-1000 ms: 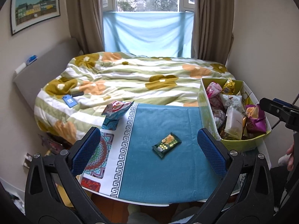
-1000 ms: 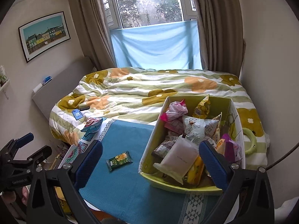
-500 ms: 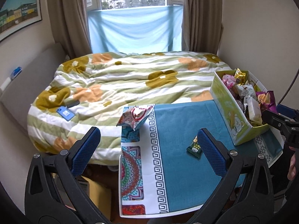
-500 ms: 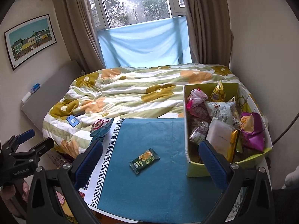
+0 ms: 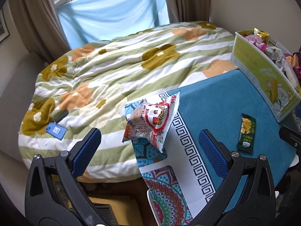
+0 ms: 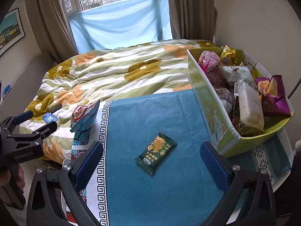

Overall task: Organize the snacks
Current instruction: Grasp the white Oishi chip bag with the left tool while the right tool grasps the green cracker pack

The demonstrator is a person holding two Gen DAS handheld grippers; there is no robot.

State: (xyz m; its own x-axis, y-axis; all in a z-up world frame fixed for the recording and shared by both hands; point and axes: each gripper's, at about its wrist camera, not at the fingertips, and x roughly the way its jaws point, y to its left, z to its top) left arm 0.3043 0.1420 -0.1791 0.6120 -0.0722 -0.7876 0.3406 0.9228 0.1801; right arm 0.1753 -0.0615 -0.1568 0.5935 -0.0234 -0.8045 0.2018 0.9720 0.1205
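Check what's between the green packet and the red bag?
Only bare blue cloth and its white key-pattern border between green packet and red bag, per the right wrist view.

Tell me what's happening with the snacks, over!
Left gripper open, lined up on red-white snack bag. Right gripper open over green cracker packet. Both snacks outside full snack box. Nothing blocking.

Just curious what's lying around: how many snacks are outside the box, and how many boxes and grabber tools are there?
Snacks outside the box: 2, the red-and-white bag and the green packet
Boxes: 1, the green box
Grabber tools: 2, left gripper, right gripper
Total: 5
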